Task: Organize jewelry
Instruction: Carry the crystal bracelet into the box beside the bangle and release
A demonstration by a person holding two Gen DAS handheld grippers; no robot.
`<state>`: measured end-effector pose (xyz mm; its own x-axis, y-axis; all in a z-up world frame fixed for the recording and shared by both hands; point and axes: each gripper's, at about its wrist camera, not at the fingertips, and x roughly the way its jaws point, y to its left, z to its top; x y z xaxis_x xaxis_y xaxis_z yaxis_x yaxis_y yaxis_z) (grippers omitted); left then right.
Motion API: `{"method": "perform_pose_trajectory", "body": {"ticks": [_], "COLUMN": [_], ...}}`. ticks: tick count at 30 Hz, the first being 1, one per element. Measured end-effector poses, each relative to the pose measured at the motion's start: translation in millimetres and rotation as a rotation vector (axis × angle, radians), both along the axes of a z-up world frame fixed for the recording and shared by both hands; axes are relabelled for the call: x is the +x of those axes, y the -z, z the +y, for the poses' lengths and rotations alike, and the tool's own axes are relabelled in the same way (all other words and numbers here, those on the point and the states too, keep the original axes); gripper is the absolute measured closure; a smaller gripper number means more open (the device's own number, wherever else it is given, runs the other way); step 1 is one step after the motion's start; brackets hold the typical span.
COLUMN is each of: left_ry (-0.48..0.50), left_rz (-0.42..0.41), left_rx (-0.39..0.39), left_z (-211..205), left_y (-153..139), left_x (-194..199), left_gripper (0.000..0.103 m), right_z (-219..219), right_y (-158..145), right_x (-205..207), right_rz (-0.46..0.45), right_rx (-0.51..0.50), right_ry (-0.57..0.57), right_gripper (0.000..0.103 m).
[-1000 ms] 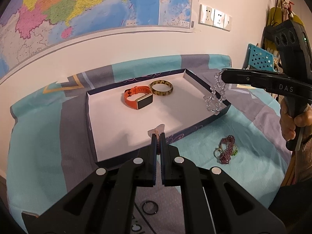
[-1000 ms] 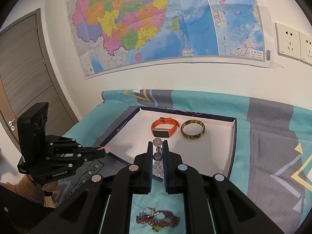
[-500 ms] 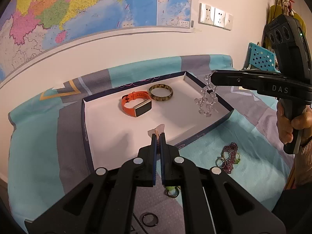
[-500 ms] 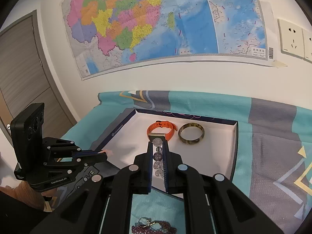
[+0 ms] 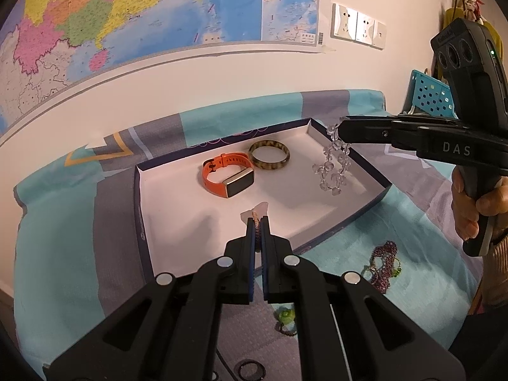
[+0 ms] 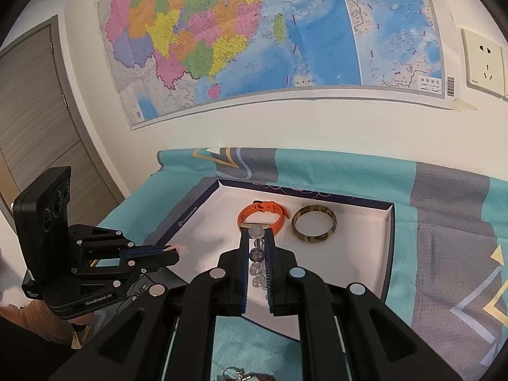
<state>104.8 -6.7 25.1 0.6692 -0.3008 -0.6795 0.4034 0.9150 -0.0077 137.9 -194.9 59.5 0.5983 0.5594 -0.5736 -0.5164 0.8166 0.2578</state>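
— While hanging above the white-lined navy tray (image 5: 374, 180), what grips the clear crystal bead bracelet (image 5: 334, 171)?
— Right gripper (image 6: 256, 238), clamped on it. Left gripper (image 5: 258, 222), above the tray's near edge, pinching a pale braided cord (image 5: 255, 219).

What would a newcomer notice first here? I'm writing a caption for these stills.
Probably the clear bead bracelet dangling from the shut right gripper over the right end of the white-lined box. Next, the orange smartwatch and mottled bangle lying side by side inside, below a colourful wall map.
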Motion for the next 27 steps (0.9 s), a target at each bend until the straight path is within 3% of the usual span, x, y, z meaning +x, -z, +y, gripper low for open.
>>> {"method": "perform_pose_trajectory", "body": {"ticks": [27], "left_ry": [-0.043], "left_rz": [0.072], "left_rx": [0.050], "left_z": [-6], "left_y": [24], "left_x": [48], "left_gripper": [0.099], "right_z": [8], "right_y": [23], "right_x": [50], "right_rz": [0.065], "right_rx": [-0.013], "right_ry": [0.048], "right_gripper": [0.095]}}
